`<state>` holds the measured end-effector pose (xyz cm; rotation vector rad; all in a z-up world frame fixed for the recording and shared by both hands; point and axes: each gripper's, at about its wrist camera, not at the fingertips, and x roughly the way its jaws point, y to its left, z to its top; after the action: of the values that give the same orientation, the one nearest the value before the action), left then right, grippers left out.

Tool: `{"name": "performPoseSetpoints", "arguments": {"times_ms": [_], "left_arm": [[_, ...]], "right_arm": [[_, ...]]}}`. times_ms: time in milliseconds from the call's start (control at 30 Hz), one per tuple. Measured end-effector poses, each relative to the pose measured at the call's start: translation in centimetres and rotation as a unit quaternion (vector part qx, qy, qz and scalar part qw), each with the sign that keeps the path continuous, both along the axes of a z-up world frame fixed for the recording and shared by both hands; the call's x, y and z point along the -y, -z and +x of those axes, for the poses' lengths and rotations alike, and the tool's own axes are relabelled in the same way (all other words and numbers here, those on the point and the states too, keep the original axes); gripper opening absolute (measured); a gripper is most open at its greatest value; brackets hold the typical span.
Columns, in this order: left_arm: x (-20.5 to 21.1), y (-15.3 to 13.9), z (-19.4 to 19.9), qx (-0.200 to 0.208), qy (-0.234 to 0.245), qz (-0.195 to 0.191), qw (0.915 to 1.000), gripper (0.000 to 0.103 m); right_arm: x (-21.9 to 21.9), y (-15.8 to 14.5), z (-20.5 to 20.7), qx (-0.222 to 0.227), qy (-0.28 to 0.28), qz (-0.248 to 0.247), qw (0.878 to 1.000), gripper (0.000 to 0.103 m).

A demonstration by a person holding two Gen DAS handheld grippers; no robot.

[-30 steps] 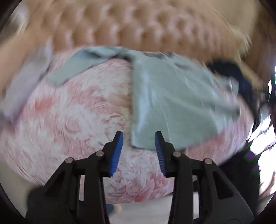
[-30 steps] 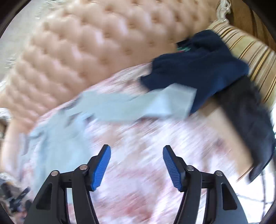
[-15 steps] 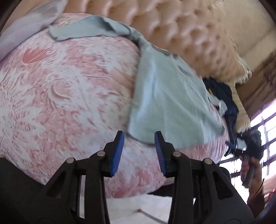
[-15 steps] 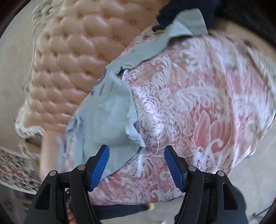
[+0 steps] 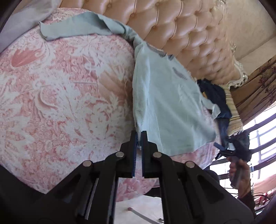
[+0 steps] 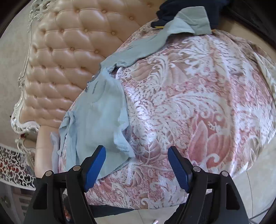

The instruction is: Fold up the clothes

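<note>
A pale blue shirt [image 5: 165,103] lies on a pink floral bedspread [image 5: 60,89], one sleeve stretched along the tufted headboard. My left gripper [image 5: 139,133] is shut on the shirt's near bottom corner. In the right wrist view the same shirt [image 6: 96,117] lies at the left, its other sleeve reaching to the top right. My right gripper [image 6: 137,165] is open, with the shirt's hem corner just beyond its left finger, and it holds nothing.
A tufted peach headboard [image 5: 181,34] backs the bed. Dark navy clothes [image 5: 215,93] are piled at the far side, also at the top of the right wrist view [image 6: 189,5]. A grey cloth [image 5: 22,22] lies at the top left. The floor shows below the bed edge.
My left gripper has closed on the shirt's bottom corner; it was open half a second ago. The right gripper has swung round to face the shirt's hem and stays open.
</note>
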<state>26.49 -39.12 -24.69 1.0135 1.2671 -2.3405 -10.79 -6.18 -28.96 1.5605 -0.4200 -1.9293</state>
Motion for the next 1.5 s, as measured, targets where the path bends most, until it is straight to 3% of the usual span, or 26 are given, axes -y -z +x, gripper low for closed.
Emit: {"name": "performPoseSetpoints", "arguments": {"times_ms": [67,267,300,333,367,600,700,800,867,900,933,1000,1133,1200,1267,1300,1467,1500], "left_arm": [[0.4,-0.3,0.3,-0.004,-0.004,0.004,1.0000,0.005],[0.5,-0.5,0.7,0.002,-0.008,0.006,0.9999,0.005],[0.6,-0.4,0.8,0.004,-0.011,0.009,0.9999,0.005],[0.7,-0.4,0.9,0.006,-0.014,0.013,0.9998,0.003],[0.8,-0.6,1.3,0.003,-0.018,0.016,0.9997,0.003],[1.1,-2.1,2.9,0.001,-0.033,0.022,0.9992,0.003],[1.0,-2.2,3.0,0.007,-0.034,0.005,0.9994,0.003],[0.9,-2.2,3.0,0.017,-0.042,-0.026,0.9986,0.003],[0.8,-2.0,2.6,0.022,-0.035,-0.053,0.9978,0.014],[0.6,-1.7,2.0,0.024,-0.023,-0.058,0.9978,0.041],[0.4,-1.4,1.5,0.025,-0.010,-0.063,0.9977,0.057],[0.0,-0.8,0.3,0.033,0.012,-0.090,0.9953,0.057],[0.4,1.1,-1.1,0.050,0.023,-0.081,0.9952,0.057],[0.4,1.6,-1.5,0.057,0.025,-0.086,0.9943,0.052],[0.2,1.6,-1.9,0.069,0.034,-0.094,0.9926,0.028],[0.1,1.6,-2.2,0.076,0.039,-0.097,0.9916,0.008],[0.2,1.8,-2.7,0.099,0.039,-0.093,0.9899,0.008],[0.0,1.7,-2.8,0.105,0.041,-0.101,0.9884,0.013]], "right_arm": [[0.7,0.3,-0.4,0.001,-0.007,0.003,1.000,0.081],[3.2,0.2,-0.3,-0.006,-0.045,-0.002,0.999,0.080],[3.6,0.2,-0.2,-0.005,-0.052,-0.005,0.999,0.068],[4.0,0.2,-0.1,-0.004,-0.059,-0.008,0.998,0.019],[4.2,-0.1,0.0,-0.005,-0.061,-0.009,0.998,0.006],[4.0,-2.9,1.2,-0.028,-0.062,-0.008,0.998,0.006],[3.9,-4.1,1.8,-0.038,-0.063,-0.008,0.997,0.006],[3.5,-3.3,1.8,-0.023,-0.057,-0.007,0.998,0.005],[3.1,-2.6,1.9,-0.017,-0.058,-0.005,0.998,0.005],[3.0,-2.4,1.9,-0.016,-0.057,-0.003,0.998,0.006],[3.0,-2.1,1.8,-0.015,-0.056,-0.001,0.998,0.006],[3.0,-1.7,1.7,-0.013,-0.053,0.006,0.998,0.006],[2.9,-0.7,1.6,-0.009,-0.050,0.028,0.998,0.005],[2.9,0.0,1.6,-0.008,-0.052,0.043,0.998,0.005],[3.1,0.5,1.8,-0.010,-0.055,0.057,0.997,0.005],[3.2,0.8,1.8,-0.012,-0.057,0.064,0.996,0.005],[3.7,1.5,2.0,-0.012,-0.063,0.076,0.995,0.005],[3.6,1.6,2.0,-0.011,-0.064,0.077,0.995,0.005]]}}
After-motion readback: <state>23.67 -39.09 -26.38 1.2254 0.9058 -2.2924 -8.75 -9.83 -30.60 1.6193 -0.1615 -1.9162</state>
